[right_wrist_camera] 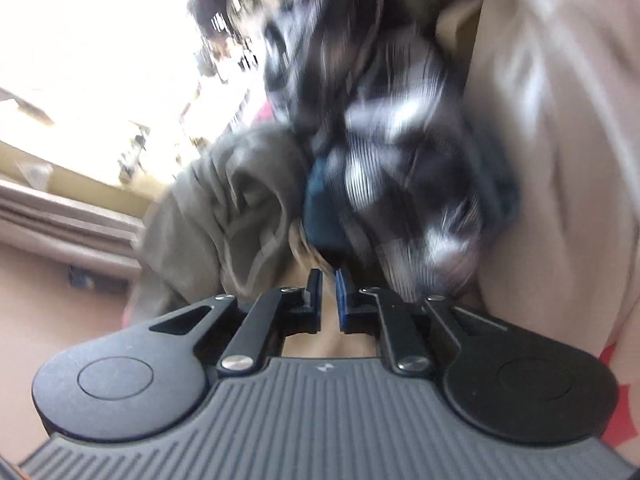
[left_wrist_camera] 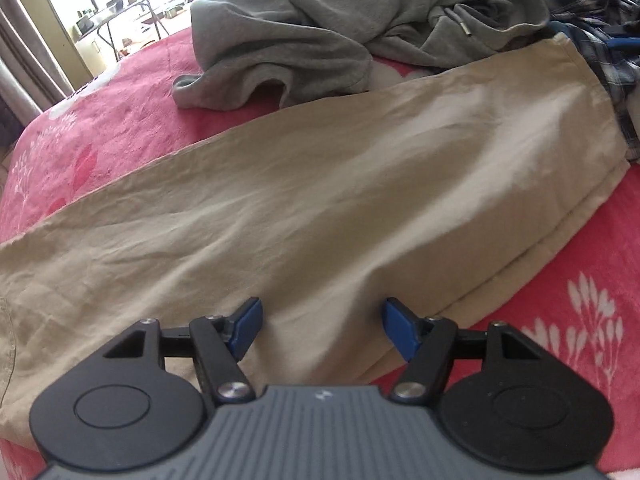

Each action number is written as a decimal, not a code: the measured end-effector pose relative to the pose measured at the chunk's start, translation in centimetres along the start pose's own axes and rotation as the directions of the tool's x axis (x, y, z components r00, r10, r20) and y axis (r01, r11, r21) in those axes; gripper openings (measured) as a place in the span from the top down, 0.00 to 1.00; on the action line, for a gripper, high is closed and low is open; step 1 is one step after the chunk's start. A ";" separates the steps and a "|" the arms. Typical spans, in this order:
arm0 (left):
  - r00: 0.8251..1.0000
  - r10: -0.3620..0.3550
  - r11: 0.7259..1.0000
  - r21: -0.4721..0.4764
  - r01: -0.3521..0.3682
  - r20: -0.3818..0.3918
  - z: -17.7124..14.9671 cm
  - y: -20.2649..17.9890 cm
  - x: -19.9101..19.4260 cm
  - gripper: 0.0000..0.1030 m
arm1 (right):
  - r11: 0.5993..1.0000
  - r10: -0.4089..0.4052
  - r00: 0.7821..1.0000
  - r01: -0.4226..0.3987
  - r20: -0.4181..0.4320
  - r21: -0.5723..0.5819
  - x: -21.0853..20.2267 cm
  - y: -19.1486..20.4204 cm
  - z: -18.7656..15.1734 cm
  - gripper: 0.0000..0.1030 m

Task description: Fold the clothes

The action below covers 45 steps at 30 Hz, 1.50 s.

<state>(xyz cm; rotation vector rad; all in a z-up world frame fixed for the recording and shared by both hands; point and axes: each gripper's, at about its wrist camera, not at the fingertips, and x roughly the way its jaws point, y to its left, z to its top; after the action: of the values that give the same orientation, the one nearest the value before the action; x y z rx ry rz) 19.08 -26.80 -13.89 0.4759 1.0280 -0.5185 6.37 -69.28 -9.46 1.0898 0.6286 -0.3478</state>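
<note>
Khaki trousers (left_wrist_camera: 320, 184) lie flat and lengthwise across a pink flowered blanket (left_wrist_camera: 100, 128), one leg on the other. My left gripper (left_wrist_camera: 320, 328) hovers low over their near edge. It is open, and its blue pads (left_wrist_camera: 248, 326) have nothing between them. The right wrist view is blurred and tilted. My right gripper (right_wrist_camera: 329, 284) has its pads almost together, leaving a narrow slit. Beige cloth (right_wrist_camera: 560, 160) shows behind the slit and at the tips, and I cannot tell whether the pads pinch it. A plaid shirt (right_wrist_camera: 400, 140) is bunched just ahead of the tips.
A crumpled grey hoodie (left_wrist_camera: 320, 36) lies beyond the trousers, also seen as the grey hoodie (right_wrist_camera: 224, 216) in the right view. The plaid shirt (left_wrist_camera: 592, 12) is heaped at the trousers' far end. A bright window, a folding table and a curtain stand past the bed's left edge.
</note>
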 end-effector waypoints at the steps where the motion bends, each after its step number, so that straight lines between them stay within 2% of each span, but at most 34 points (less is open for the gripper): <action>1: 1.000 -0.001 1.000 0.002 0.001 0.000 0.0 0.0 0.0 0.33 | 1.000 0.009 1.000 -0.009 -0.008 0.002 -0.5 0.0 -0.4 0.88; 4: 1.000 -0.003 1.000 0.009 0.003 -0.002 -0.1 0.1 -0.2 0.33 | 1.000 0.031 0.998 -0.031 -0.063 0.006 -1.7 -0.2 -1.8 0.87; 8: 1.000 -0.004 0.999 0.039 0.004 -0.007 -0.7 0.2 -1.0 0.33 | 0.993 0.007 0.975 0.019 -0.222 0.115 -0.5 -1.8 -6.1 0.87; 11: 1.000 0.012 0.996 0.084 -0.011 -0.009 -2.0 0.2 -1.9 0.33 | 0.973 0.015 0.969 0.042 -0.245 0.225 1.1 -3.6 -8.9 0.87; 14: 0.999 0.048 0.992 0.120 -0.047 -0.008 -3.4 0.6 -2.5 0.33 | 0.952 0.012 0.976 0.054 -0.215 0.300 2.6 -4.8 -10.5 0.87; 20: 0.997 0.079 0.991 0.111 -0.079 0.011 -4.9 1.3 -3.4 0.37 | 0.915 0.002 0.989 0.057 -0.146 0.399 4.0 -5.6 -11.8 0.87; 27: 0.997 0.071 0.990 0.120 -0.072 0.014 -5.7 1.2 -3.0 0.37 | 0.872 -0.022 0.995 0.068 -0.102 0.485 3.2 -6.5 -12.6 0.87; 33: 0.998 0.066 0.993 0.098 -0.067 0.013 -6.0 1.3 -2.4 0.37 | 0.833 -0.010 0.997 0.049 -0.074 0.551 4.4 -7.1 -13.0 0.85; 36: 0.997 0.072 0.993 0.091 -0.072 0.012 -6.2 1.3 -2.1 0.37 | 0.809 0.011 0.999 0.018 -0.044 0.588 4.9 -7.2 -13.3 0.77; 38: 0.997 0.077 0.993 0.085 -0.077 0.010 -6.4 1.3 -1.8 0.37 | 0.809 0.032 0.999 -0.012 -0.023 0.588 4.8 -7.1 -13.2 0.63; 40: 0.997 0.077 0.994 0.080 -0.077 0.008 -6.5 1.4 -1.7 0.37 | 0.820 0.032 0.999 -0.021 -0.009 0.572 4.8 -6.7 -13.2 0.62; 41: 0.997 0.077 0.994 0.077 -0.077 0.008 -6.6 1.5 -1.6 0.37 | 0.830 0.026 1.000 -0.019 -0.005 0.557 4.8 -6.4 -13.2 0.67; 42: 0.997 0.076 0.994 0.073 -0.076 0.007 -6.6 1.5 -1.6 0.37 | 0.840 0.019 1.000 -0.016 0.000 0.542 4.8 -6.1 -13.1 0.78; 43: 0.997 0.075 0.995 0.070 -0.075 0.006 -6.7 1.6 -1.7 0.37 | 0.850 0.021 1.000 -0.021 0.006 0.527 4.5 -5.8 -13.1 0.97; 45: 0.997 0.073 0.995 0.064 -0.073 0.004 -6.8 1.8 -1.7 0.37 | 0.867 0.027 0.999 -0.033 0.020 0.497 4.0 -5.2 -12.9 0.98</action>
<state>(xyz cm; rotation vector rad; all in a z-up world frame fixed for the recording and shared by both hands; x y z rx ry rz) 14.87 -21.05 -15.09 0.5677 0.9911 -0.4880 2.65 -59.76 -19.75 1.5911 0.5201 -0.5070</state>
